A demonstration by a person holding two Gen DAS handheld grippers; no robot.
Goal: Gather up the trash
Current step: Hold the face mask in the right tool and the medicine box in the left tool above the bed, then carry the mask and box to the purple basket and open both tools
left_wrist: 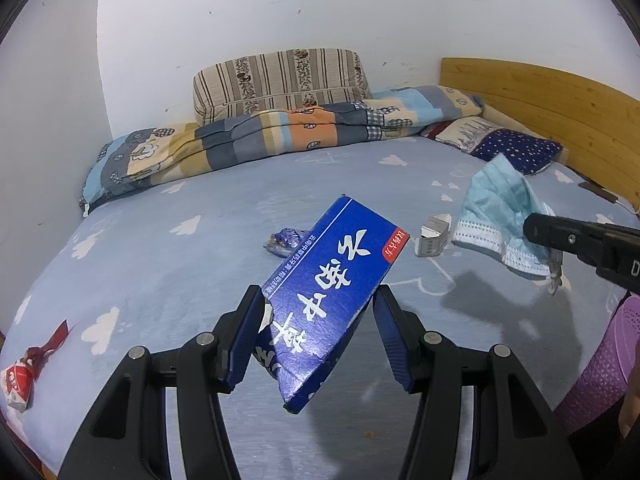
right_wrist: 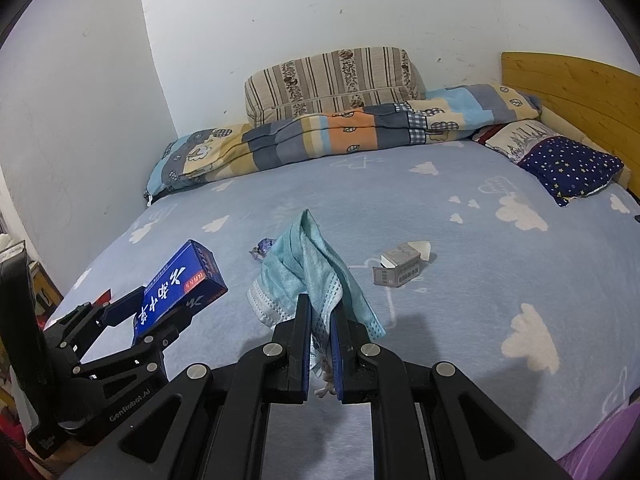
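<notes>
Blue cardboard, a box (left_wrist: 332, 300), is sitting pinched in the left hand-held gripper (left_wrist: 318, 308) above the bed (left_wrist: 160, 264). The right hand-held gripper (right_wrist: 320, 312) is pinching a mask (right_wrist: 308, 276), jaws nearly together. A small carton (right_wrist: 400, 266) and wrapper (left_wrist: 284, 240) are lying on the sheet.

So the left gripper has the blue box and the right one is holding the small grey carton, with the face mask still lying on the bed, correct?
Not quite. The left gripper does hold the blue box, but the right gripper is shut on the face mask, as the right wrist view shows. The small grey carton lies on the bed.
</notes>
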